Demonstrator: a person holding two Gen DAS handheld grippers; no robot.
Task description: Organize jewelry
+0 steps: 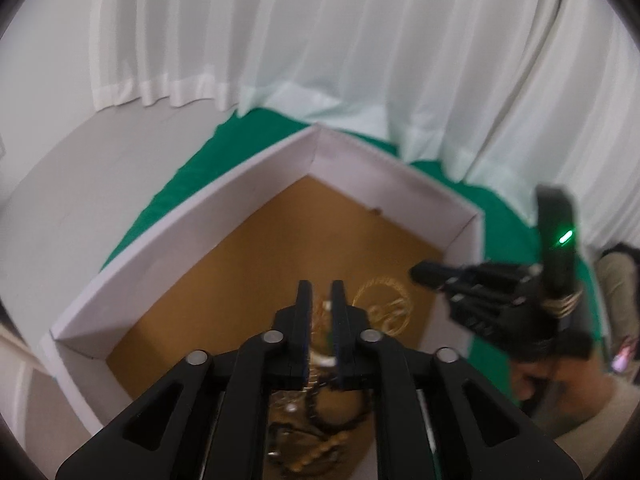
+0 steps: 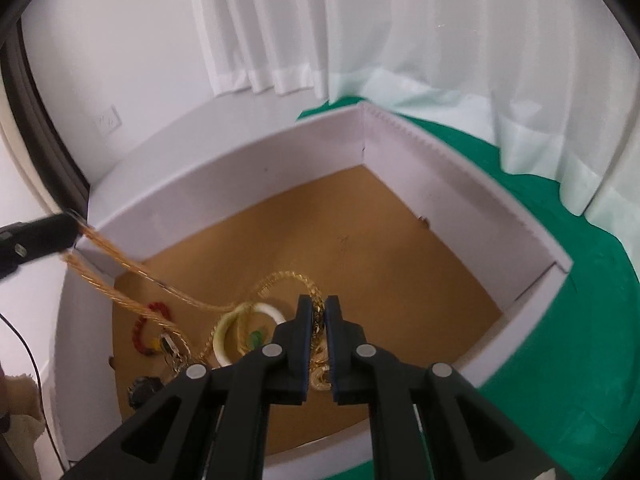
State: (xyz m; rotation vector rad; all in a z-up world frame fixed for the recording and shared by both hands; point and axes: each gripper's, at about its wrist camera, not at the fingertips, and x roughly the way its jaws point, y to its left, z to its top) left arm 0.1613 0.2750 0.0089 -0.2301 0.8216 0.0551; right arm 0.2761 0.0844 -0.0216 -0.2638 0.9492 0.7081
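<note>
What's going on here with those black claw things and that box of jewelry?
A person is sorting jewelry with a hand-held gripper in each hand, over a white box on a green cloth. The right gripper is shut on a gold chain. The left gripper pinches what looks like the same chain near the box's edge, so it is stretched between them. A white bangle, a red bead bracelet and other tangled pieces lie on the box's brown floor.

Taut gold chain (image 2: pixel 120 276) bars box's (image 2: pixel 460 168) left side.
</note>
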